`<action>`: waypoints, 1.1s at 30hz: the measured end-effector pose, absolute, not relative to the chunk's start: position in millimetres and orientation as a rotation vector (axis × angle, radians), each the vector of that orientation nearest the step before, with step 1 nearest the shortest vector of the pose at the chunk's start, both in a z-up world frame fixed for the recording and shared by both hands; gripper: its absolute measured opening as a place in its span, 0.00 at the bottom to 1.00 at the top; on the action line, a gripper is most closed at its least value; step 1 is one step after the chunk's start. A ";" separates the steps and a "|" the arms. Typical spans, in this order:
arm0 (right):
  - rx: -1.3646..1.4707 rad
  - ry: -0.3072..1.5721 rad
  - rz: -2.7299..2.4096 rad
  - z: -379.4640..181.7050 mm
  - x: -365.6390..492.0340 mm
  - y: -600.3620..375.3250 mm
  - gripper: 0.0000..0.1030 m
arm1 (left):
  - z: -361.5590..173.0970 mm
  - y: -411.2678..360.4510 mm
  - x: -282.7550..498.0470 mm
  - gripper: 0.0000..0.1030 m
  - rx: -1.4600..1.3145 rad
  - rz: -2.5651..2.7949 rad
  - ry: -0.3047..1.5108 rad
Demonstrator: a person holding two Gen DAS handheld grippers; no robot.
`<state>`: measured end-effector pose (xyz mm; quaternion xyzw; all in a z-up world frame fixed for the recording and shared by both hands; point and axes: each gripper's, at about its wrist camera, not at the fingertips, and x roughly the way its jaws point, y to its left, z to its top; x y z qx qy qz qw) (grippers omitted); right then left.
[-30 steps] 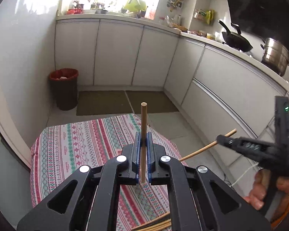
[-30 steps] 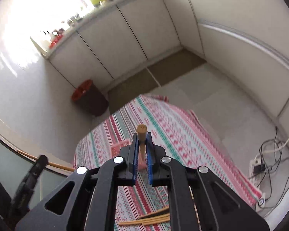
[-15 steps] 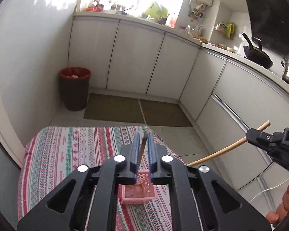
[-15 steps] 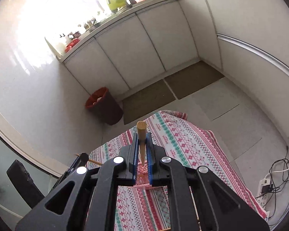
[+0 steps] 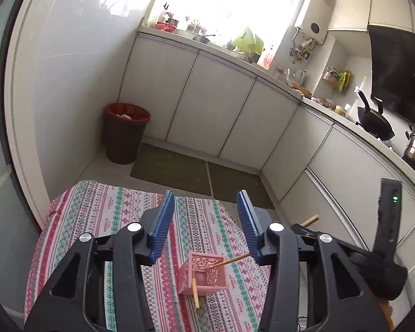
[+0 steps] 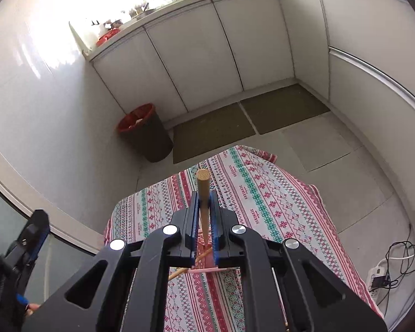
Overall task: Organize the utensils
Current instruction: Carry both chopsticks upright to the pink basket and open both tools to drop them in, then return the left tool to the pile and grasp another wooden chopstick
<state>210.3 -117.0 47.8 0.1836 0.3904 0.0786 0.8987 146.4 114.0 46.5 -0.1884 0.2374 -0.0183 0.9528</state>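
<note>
My right gripper [image 6: 204, 202] was clenched on a round light-wood chopstick [image 6: 202, 193], held tip-down over the small pink perforated plastic basket [image 5: 203, 275]. My left gripper [image 5: 204, 222] was released, with nothing between its blue pads. A second wooden chopstick [image 5: 195, 292] leaned in the basket, which stood on the red-and-green patterned tablecloth [image 5: 96, 215]. Farther off stood a dark wastebasket with a red rim [image 5: 124, 134].

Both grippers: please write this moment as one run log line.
left gripper: open, above pink basket | right gripper: shut on chopstick | basket: one chopstick inside
</note>
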 end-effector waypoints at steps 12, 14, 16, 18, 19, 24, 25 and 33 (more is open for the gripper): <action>0.214 0.688 -0.021 51.0 180.8 -108.6 0.76 | 51.1 95.9 131.5 0.72 -0.262 0.052 0.448; 0.206 0.673 -0.043 53.8 171.7 -113.3 0.80 | 51.0 90.3 128.7 0.75 -0.235 0.070 0.445; 0.203 0.665 -0.061 56.1 163.1 -117.5 0.82 | 50.1 84.1 125.6 0.79 -0.206 0.080 0.446; 0.201 0.654 -0.075 57.1 154.3 -122.3 0.85 | 47.5 78.8 122.3 0.82 -0.175 0.090 0.452; 0.200 0.650 -0.082 57.1 150.3 -124.4 0.87 | 45.9 77.0 121.0 0.84 -0.163 0.095 0.455; 0.208 0.671 -0.113 48.4 125.3 -142.5 0.89 | 33.2 68.9 116.9 0.93 -0.090 0.095 0.507; 0.214 0.675 -0.119 46.2 120.2 -148.1 0.90 | 29.4 67.0 116.7 0.93 -0.074 0.087 0.526; 0.373 0.819 -0.179 -1.8 59.4 -235.8 0.93 | -6.7 19.3 122.3 0.93 0.118 -0.172 0.747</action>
